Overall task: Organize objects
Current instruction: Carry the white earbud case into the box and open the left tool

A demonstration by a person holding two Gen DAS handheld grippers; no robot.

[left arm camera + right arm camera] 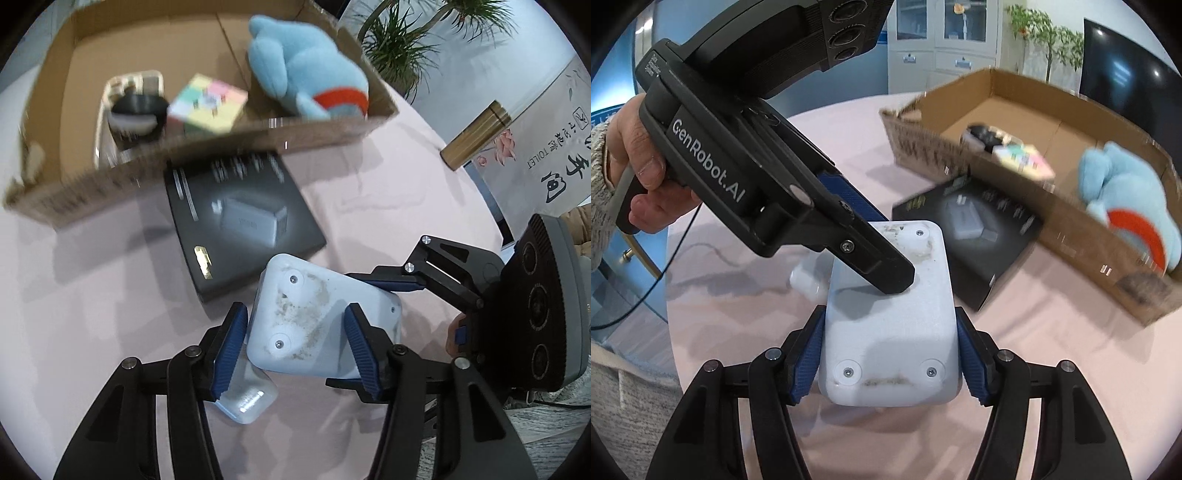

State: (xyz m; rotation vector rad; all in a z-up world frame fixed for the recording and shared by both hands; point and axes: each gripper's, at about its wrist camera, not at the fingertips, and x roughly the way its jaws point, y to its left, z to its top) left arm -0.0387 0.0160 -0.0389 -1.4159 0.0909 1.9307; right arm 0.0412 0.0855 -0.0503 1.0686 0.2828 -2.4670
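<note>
Over the pink bench, both grippers pinch one white box.

Right hand-held gripper clamps the white box by its sides; left hand-held gripper squeezes its far end. Black carton lies just beyond, touching the cardboard tray that holds the blue plush.

A white plastic device with rounded corners, four screws and grimy smudges sits tilted above the pink worktop. Just beyond it a black product box lies flat on the worktop, touching the near wall of an open cardboard box.
</note>
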